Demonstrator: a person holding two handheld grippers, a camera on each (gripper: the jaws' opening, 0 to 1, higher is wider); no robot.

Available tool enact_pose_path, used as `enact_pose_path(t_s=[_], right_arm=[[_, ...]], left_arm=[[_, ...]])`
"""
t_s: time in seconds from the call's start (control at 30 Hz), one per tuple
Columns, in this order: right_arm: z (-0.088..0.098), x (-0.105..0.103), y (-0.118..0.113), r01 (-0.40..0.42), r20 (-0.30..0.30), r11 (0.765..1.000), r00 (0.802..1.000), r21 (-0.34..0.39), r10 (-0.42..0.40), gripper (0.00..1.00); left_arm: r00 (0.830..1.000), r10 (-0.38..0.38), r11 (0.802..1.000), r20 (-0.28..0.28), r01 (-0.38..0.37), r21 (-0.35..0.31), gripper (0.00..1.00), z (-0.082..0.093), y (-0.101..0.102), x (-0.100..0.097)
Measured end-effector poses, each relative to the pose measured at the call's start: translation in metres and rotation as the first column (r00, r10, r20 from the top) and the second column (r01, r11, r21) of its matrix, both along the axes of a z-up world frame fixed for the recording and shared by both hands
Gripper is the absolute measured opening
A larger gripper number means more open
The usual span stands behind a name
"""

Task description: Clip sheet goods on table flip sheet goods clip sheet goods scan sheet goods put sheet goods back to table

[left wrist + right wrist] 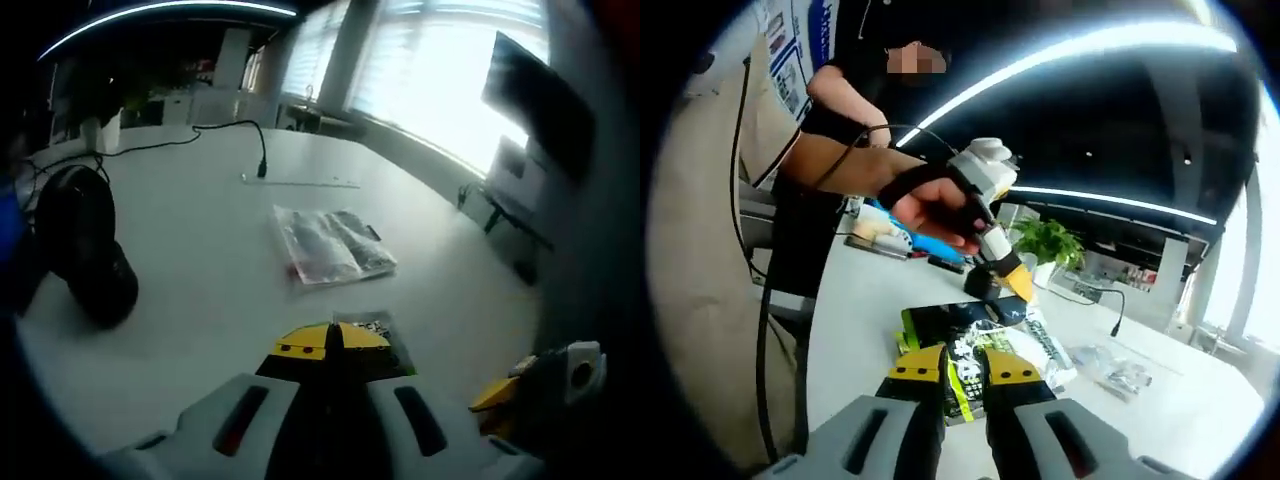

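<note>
In the left gripper view, the left claw (333, 345) rises from 6 o'clock with its yellow tips pressed together on the near edge of a dark printed packet (380, 338), which lies low over the white table (200, 270). Toward 12 o'clock from the tips, a clear plastic bag (330, 246) lies flat on the table; its contents look like dark and reddish flat pieces, too blurred to name. At 9 o'clock stands a black rounded object (85, 255). A black cable (235, 130) runs across the far table at 11 o'clock, ending near a thin pale strip (300, 182). The other claw's yellow tip shows at 4 o'clock.

In the right gripper view, the right claw (965, 375) comes up from 6 o'clock, its yellow tips narrow and closed on the edge of the same packet, the sheet goods (980, 345), green, black and white with print. At 12 o'clock a gloved hand (935, 210) holds the left gripper, whose tip meets the packet's far edge. A second clear bag (1120, 375) lies at 3 o'clock on the table, a potted plant (1050, 243) beyond it.
</note>
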State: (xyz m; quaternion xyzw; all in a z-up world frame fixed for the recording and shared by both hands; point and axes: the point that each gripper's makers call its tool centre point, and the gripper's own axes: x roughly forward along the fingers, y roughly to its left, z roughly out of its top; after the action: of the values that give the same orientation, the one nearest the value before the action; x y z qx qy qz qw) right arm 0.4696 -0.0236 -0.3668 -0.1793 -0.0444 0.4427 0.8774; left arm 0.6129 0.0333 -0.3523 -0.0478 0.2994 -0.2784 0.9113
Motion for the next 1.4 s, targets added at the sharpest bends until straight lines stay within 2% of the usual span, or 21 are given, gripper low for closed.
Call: enact_pose_path(t_s=[0.37, 0.47, 0.6, 0.83, 0.9, 1.13, 1.4], right_arm=[[-0.003, -0.007, 0.018, -0.020, -0.015, 1.000, 1.000, -0.019, 0.020, 0.15], [-0.010, -0.007, 0.024, -0.016, -0.012, 0.999, 1.000, -0.050, 0.015, 0.17], [-0.016, -0.010, 0.030, -0.001, 0.014, 0.995, 1.000, -0.099, 0.003, 0.19], [-0.014, -0.013, 0.038, 0.007, 0.039, 0.993, 0.999, -0.115, -0.003, 0.21], [-0.015, -0.010, 0.038, 0.026, 0.063, 0.989, 0.998, -0.145, -0.017, 0.21], [-0.025, -0.002, 0.047, 0.055, 0.087, 0.976, 0.995, -0.209, -0.038, 0.21], [-0.023, 0.007, 0.049, 0.095, 0.129, 0.969, 0.989, -0.230, -0.066, 0.22]], left_arm=[[1.000, -0.007, 1.000, 0.013, 0.007, 0.002, 0.00, 0.005, -0.001, -0.004], [1.000, -0.004, 1.000, 0.015, 0.004, 0.005, 0.00, 0.006, -0.001, -0.004], [1.000, 0.001, 1.000, 0.026, -0.001, 0.004, 0.00, 0.009, -0.002, -0.007], [1.000, 0.003, 1.000, 0.030, -0.003, 0.000, 0.00, 0.010, -0.003, -0.008], [1.000, 0.003, 1.000, 0.029, -0.003, 0.000, 0.00, 0.010, -0.002, -0.008], [1.000, 0.011, 1.000, 0.021, -0.011, -0.002, 0.00, 0.006, 0.001, -0.007], [1.000, 0.014, 1.000, 0.005, -0.014, -0.007, 0.00, 0.003, 0.002, -0.008]])
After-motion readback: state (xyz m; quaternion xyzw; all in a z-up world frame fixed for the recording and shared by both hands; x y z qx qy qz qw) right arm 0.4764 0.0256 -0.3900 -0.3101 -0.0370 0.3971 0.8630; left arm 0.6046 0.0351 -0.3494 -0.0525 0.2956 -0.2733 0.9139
